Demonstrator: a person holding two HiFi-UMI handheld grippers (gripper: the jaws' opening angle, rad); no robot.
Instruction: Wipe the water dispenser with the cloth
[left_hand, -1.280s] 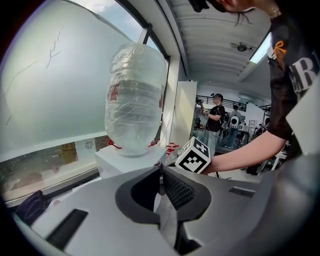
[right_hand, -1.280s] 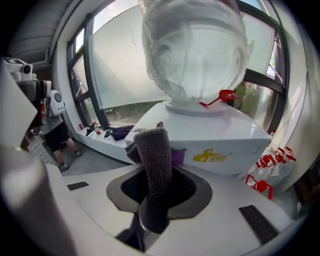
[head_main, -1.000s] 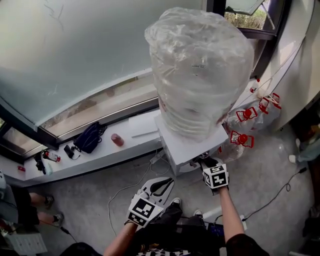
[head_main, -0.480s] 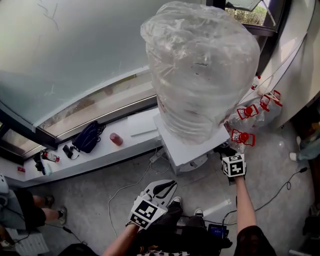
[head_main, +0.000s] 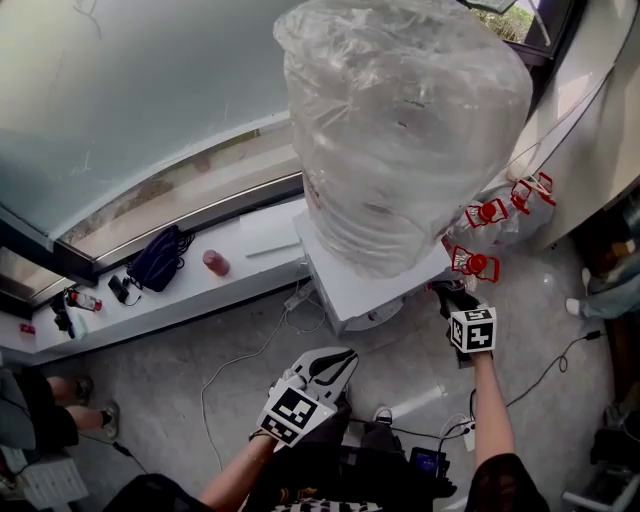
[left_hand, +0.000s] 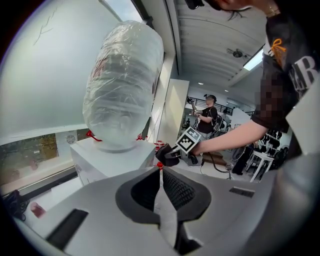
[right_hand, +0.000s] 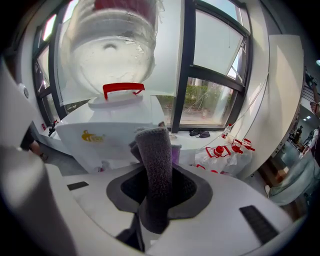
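**Cloth held up by the dispenser's corner**

The right gripper (head_main: 452, 297) has its jaws squeezed onto a dark grey cloth (right_hand: 154, 165). The cloth sticks out past the jaw tips, so the soft part can rub first. It is held near the white water dispenser (head_main: 352, 284), by the corner under the big wrapped bottle (head_main: 400, 130). I cannot tell if the cloth touches it. The left gripper (left_hand: 160, 169) has its jaws together with nothing in them. It hangs low and well apart, likely to keep out of the way.
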